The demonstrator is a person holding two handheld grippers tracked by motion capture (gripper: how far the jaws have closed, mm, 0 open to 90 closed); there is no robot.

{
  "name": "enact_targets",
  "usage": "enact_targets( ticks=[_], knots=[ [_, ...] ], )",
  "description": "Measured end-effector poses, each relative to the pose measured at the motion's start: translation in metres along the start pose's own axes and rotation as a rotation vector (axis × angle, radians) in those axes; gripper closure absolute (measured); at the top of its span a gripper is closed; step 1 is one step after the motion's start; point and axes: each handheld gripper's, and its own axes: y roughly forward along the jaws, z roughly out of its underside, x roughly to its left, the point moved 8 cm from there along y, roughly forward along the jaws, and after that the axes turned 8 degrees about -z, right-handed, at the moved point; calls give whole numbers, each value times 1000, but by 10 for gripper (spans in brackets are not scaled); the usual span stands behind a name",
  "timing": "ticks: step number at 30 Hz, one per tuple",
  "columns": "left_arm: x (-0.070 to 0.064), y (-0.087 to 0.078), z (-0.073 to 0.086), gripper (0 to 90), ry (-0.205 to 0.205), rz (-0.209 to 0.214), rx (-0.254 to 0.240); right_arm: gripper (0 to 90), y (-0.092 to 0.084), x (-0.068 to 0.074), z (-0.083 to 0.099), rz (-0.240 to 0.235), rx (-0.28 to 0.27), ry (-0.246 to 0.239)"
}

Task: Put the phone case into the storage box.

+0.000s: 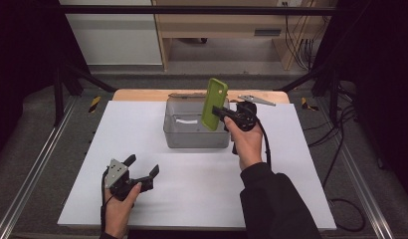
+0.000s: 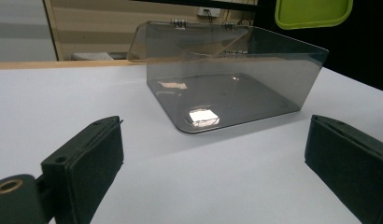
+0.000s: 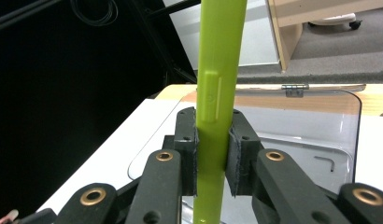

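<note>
A lime-green phone case stands upright in the air over the right part of a clear grey box. My right gripper is shut on its lower half. In the right gripper view the pads press both faces of the case, edge-on, above the box. At the near left of the white mat my left gripper rests open with nothing in it. In the left gripper view the gripper faces the box, and the case's bottom edge shows at the top right.
The box's hinged lid lies open behind it. A small hex key lies inside the box. A metal tool lies on the wooden tabletop behind the white mat. Cables trail on the floor at right.
</note>
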Motion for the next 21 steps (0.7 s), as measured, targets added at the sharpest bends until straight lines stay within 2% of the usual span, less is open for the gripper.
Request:
enact_targets(
  ticks=[2, 11, 16, 21],
  knots=[
    [0, 0, 0, 45, 15, 1, 3, 769, 1, -2, -3, 12, 2, -7],
    [2, -1, -1, 45, 11, -12, -4, 769, 6, -8, -10, 48, -8, -20],
    [3, -1, 0, 45, 11, -14, 1, 769, 10, -8, -14, 68, 3, -42],
    [1, 1, 0, 45, 15, -7, 4, 769, 13, -13, -15, 92, 15, -48]
  ],
)
